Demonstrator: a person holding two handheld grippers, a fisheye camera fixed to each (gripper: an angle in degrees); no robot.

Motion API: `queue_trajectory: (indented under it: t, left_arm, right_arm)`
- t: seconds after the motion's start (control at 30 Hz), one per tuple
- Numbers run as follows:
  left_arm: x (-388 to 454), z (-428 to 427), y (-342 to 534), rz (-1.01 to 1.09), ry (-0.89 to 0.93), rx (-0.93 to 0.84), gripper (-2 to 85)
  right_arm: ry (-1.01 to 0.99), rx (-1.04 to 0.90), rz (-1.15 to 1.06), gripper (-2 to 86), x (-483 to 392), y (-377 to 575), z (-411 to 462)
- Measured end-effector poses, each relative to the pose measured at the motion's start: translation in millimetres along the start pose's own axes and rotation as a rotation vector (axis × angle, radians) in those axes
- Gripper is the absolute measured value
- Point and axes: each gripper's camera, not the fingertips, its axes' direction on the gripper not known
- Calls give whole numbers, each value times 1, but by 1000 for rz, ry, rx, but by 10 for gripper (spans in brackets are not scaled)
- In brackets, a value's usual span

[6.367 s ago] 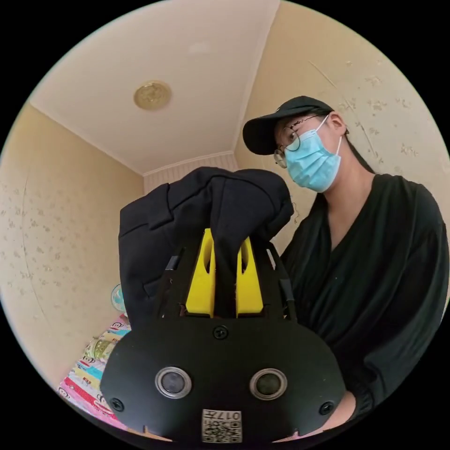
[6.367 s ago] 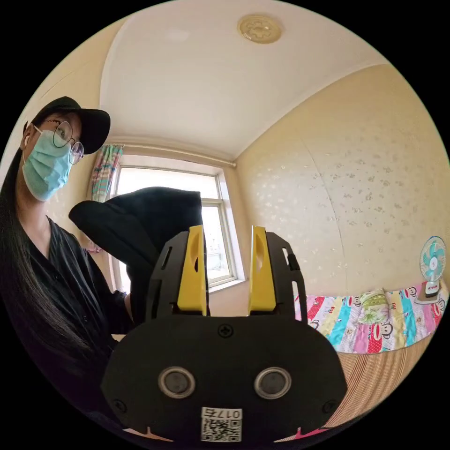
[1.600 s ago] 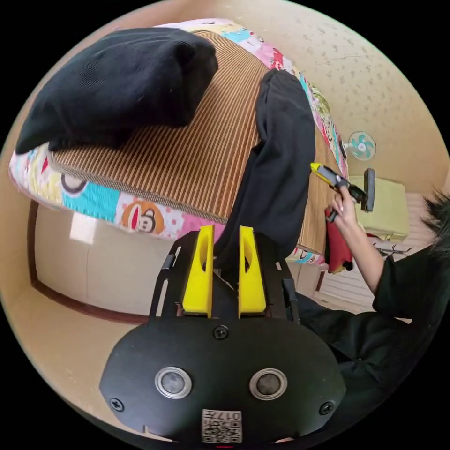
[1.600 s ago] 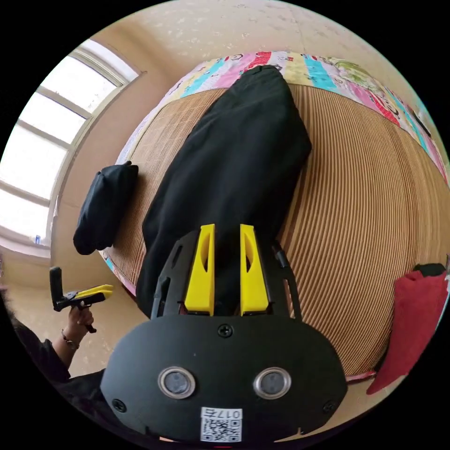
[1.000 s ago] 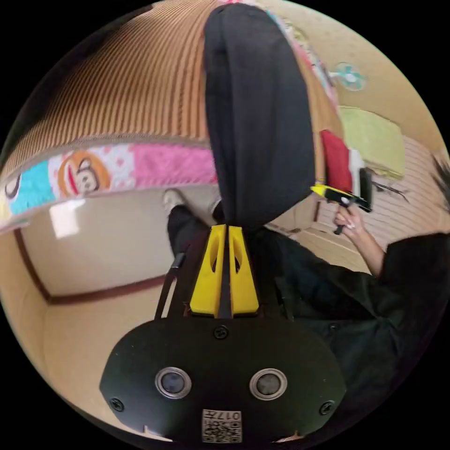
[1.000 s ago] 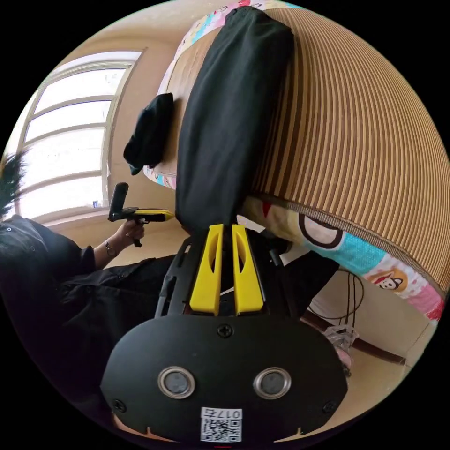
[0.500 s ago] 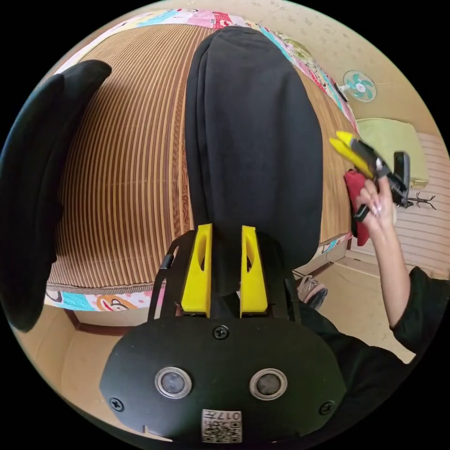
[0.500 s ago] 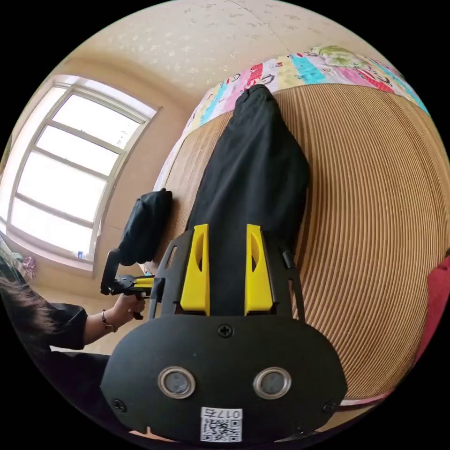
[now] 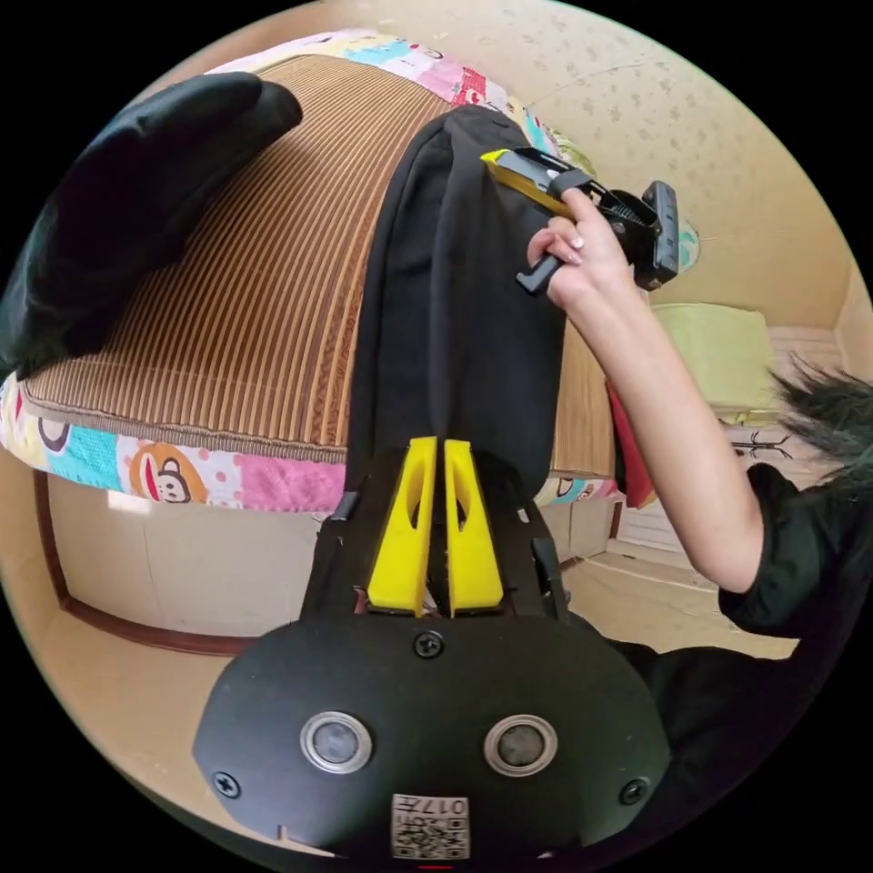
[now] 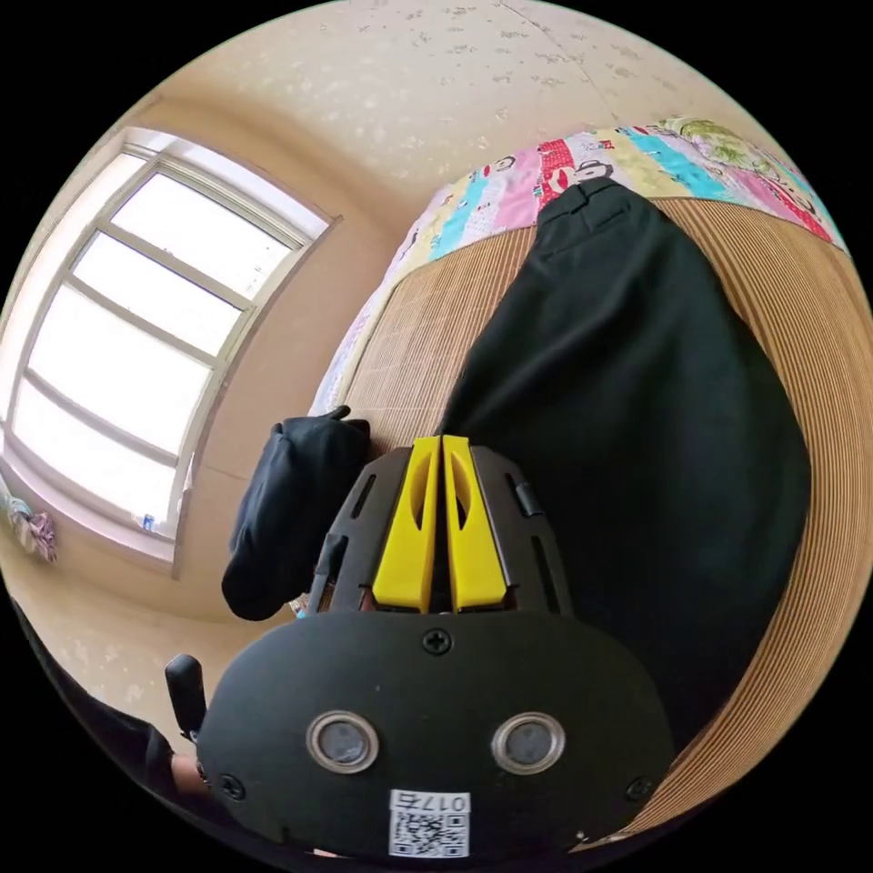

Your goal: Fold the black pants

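The black pants (image 9: 455, 300) lie lengthwise on the striped bed mat (image 9: 264, 273), with one end hanging over the near bed edge. My left gripper (image 9: 435, 447) is shut on that hanging end, below the mattress edge. In the right gripper view the pants (image 10: 637, 409) spread to the right, the waistband at the far end. My right gripper (image 10: 441, 441) is shut, its tips pinching the pants' side edge. In the left gripper view the right gripper (image 9: 500, 164), held in a hand (image 9: 573, 264), rests on the pants' far part.
A folded black garment (image 9: 136, 182) sits on the mat near the bed's corner (image 10: 291, 509). A red cloth (image 9: 627, 436) hangs at the bed's other side. A cartoon sheet (image 9: 182, 464) edges the mattress. A window (image 10: 136, 346) is beyond the bed. A forearm (image 9: 673, 418) crosses above the pants.
Both grippers were open half a second ago and are shut on the pants now. The right hand has reached forward over the pants. The left gripper has dropped below the bed edge.
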Motion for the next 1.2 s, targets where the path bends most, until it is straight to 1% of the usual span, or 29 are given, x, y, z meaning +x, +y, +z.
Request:
queue_trajectory:
  t: [0.07,0.1,0.13,0.2,0.27,0.3,0.33,0.37,0.43,0.5,0.57,0.63,0.77,0.83,0.87,0.9,0.93,1.0,1.07,1.1,1.13,1.17,1.2]
  left_arm:
    - [-9,-15,13,-36,38,69,7]
    - [-19,-20,18,-96,7,96,9]
    - [-29,-22,19,-151,-54,101,12]
    - [-43,-20,14,-214,-135,78,28]
    - [-53,-16,1,-204,-53,37,68]
    - [-56,-14,-9,-174,43,16,99]
    - [-56,-15,-19,-152,84,17,105]
    - [-56,-16,-23,-144,78,24,108]
    - [-51,-19,-42,-103,-3,57,108]
    - [-51,-15,-57,-83,-33,51,106]
    - [-54,-7,-66,-89,-36,14,101]
    - [-56,5,-63,-104,-21,-34,89]
    - [-54,8,-45,-105,-35,-58,67]
    - [-54,7,-36,-94,-41,-75,36]
    - [-54,6,-35,-88,-37,-80,31]
    - [-53,1,-33,-76,-16,-89,23]
    - [-49,-6,-32,-41,15,-89,19]
    - [-42,-19,-30,48,72,-76,16]
    - [-46,-23,-30,30,33,-95,19]
    - [-51,-18,-31,7,-6,-144,24]
    - [-58,-11,-34,-24,-38,-193,32]
    - [-60,-9,-35,-35,-45,-203,41]
    - [-61,-11,-41,-22,-18,-190,61]
  right_arm:
    - [-70,-45,-38,13,-2,-7,15]
    - [-107,-108,-97,13,-2,-10,37]
    - [-129,-231,-116,16,1,-12,63]
    - [-120,-362,-130,21,3,-12,77]
    - [-74,-296,-193,32,-1,-6,45]
    - [-34,-246,-191,44,4,1,16]
    - [-7,-230,-153,60,15,9,-13]
    - [7,-229,-128,69,23,15,-28]
    - [139,-197,-17,93,57,45,-82]
    - [215,-160,57,98,79,75,-116]
    - [162,-202,130,99,96,104,-129]
    - [72,-303,182,98,102,141,-123]
    - [50,-332,228,86,85,188,-118]
    - [53,-341,295,58,80,211,-123]
    - [44,-353,310,51,79,215,-125]
    - [26,-316,327,42,75,220,-138]
    - [2,-270,318,37,69,222,-157]
    - [0,-237,297,35,65,223,-179]
    - [60,-294,265,37,71,227,-184]
    - [85,-373,254,42,81,229,-179]
    - [81,-425,289,52,95,227,-178]
    - [60,-426,294,59,100,224,-180]
    - [0,-378,289,72,111,216,-192]
